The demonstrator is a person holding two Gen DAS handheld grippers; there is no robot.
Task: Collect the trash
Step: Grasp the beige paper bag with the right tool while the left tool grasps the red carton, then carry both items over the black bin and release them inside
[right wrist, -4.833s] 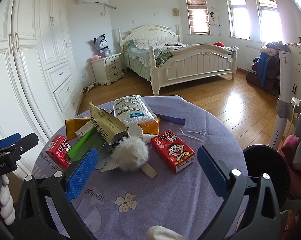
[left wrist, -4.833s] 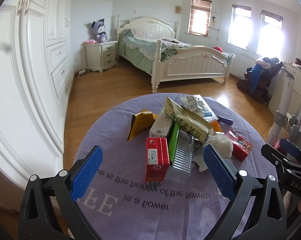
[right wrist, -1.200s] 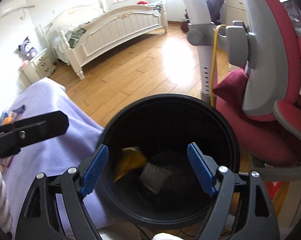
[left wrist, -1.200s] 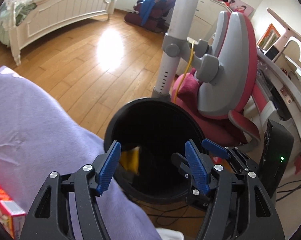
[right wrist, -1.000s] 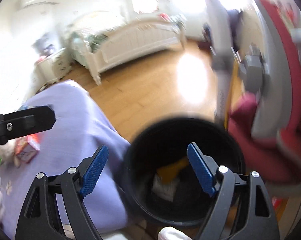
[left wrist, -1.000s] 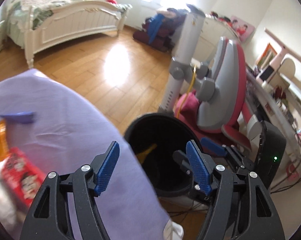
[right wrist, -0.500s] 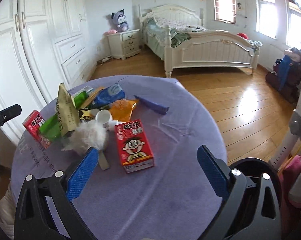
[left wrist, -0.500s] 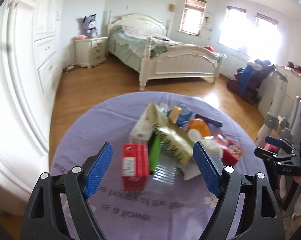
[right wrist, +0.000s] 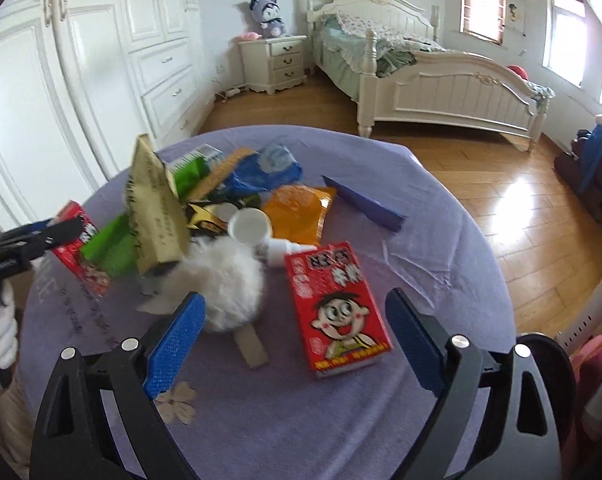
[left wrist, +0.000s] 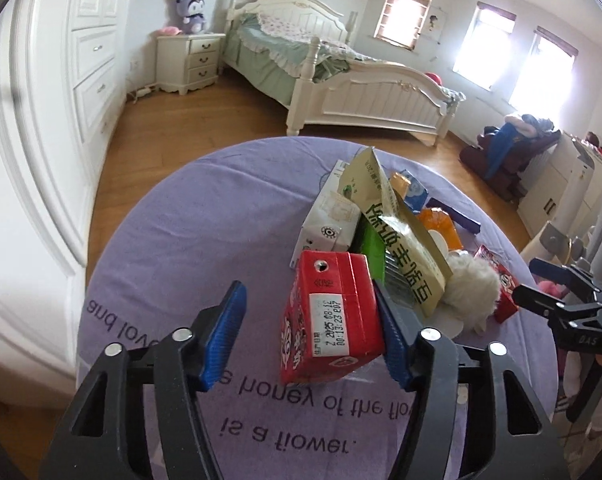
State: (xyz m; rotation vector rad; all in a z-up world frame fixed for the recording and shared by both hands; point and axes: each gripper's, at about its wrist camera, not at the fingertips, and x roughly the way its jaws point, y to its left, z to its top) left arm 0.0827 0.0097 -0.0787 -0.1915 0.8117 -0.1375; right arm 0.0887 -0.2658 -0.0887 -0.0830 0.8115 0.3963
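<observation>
A pile of trash lies on a round table with a purple cloth [left wrist: 189,240]. My left gripper [left wrist: 313,332] is open around a red drink carton [left wrist: 331,316], which lies between its blue pads; the right pad touches the carton, the left pad stands apart. My right gripper [right wrist: 297,336] is open and empty, just above a second red carton with a cartoon face [right wrist: 337,304]. A white fluffy ball [right wrist: 225,280], a tan bag with Chinese print [right wrist: 157,208], a green box [right wrist: 109,246], an orange wrapper [right wrist: 301,212] and a blue pouch [right wrist: 265,172] lie in the pile.
The black bin's rim [right wrist: 541,344] shows at the table's right edge. A white cap [right wrist: 249,226] and a dark blue wedge [right wrist: 365,204] lie on the cloth. A wardrobe [right wrist: 61,80] stands left, a bed [right wrist: 421,68] behind.
Both grippers have swung from the black bin back to the table. The left gripper has moved in and narrowed around the red carton; the right has come closer to the cartoon carton.
</observation>
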